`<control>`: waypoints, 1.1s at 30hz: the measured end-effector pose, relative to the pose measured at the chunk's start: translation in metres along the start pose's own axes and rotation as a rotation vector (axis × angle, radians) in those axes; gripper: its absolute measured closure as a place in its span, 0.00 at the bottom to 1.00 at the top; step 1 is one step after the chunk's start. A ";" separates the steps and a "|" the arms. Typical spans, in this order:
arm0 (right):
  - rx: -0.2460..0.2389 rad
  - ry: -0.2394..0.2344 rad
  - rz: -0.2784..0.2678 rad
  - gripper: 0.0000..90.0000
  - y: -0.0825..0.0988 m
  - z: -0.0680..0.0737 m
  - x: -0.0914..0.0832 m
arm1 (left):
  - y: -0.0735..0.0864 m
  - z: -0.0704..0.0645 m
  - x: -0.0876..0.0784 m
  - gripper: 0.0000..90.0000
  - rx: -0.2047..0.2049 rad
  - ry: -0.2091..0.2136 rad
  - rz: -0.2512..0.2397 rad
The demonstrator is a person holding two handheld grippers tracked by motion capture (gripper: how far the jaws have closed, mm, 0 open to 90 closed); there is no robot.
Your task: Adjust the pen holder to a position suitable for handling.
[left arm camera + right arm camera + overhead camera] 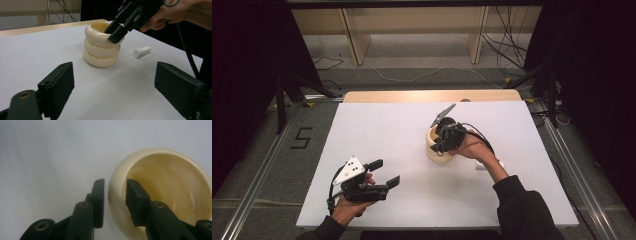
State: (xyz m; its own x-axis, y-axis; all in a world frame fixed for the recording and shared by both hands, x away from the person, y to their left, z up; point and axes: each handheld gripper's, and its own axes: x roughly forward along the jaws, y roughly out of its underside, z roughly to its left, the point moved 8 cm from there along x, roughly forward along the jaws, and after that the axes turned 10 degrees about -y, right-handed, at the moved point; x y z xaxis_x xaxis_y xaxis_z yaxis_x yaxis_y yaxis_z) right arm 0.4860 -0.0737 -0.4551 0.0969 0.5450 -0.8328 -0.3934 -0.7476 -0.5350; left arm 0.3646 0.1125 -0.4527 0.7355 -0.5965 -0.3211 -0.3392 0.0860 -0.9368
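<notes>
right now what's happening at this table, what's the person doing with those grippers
A person holds a gripper in each hand over a white table. The right gripper straddles the rim of the top ring of a cream ring stack, one jaw inside and one outside; whether the pads press it is unclear. The left gripper rests open near the table's front edge, holding nothing. A small white cylinder lies beside the stack.

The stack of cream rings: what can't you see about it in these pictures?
- High view: the right tool and the hand cover most of the stack of cream rings.
- Right gripper view: the lower rings sit under the top ring, and the frame edge cuts off its near side.
- Left gripper view: the far side of the stack faces away.
- Right gripper view: a slim gap shows by one pad; whether the tool presses the rim is unclear.
</notes>
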 end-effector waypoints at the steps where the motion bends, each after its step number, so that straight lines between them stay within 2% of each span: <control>1: 0.000 0.000 0.000 0.71 0.000 0.000 0.000 | 0.000 0.000 0.000 0.17 0.000 0.000 0.001; 6: -0.020 -0.005 -0.058 0.62 -0.007 0.003 -0.014 | 0.000 -0.001 0.000 0.17 0.002 0.000 0.001; 16: -0.015 0.021 -0.121 0.48 -0.007 0.001 -0.040 | 0.000 0.000 0.000 0.17 0.001 -0.001 0.001; 23: -0.007 0.040 -0.150 0.42 0.002 -0.002 -0.059 | 0.000 0.000 0.001 0.17 -0.001 -0.001 0.001; 33: 0.024 0.074 -0.163 0.38 0.028 -0.010 -0.078 | 0.001 0.000 0.001 0.17 -0.001 -0.004 0.005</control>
State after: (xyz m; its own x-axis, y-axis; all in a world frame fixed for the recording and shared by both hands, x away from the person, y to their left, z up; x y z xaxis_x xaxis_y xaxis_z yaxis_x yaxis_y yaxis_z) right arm 0.4766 -0.1410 -0.4067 0.2278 0.6284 -0.7438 -0.3883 -0.6418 -0.6613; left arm 0.3653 0.1122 -0.4540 0.7359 -0.5933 -0.3264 -0.3435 0.0883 -0.9350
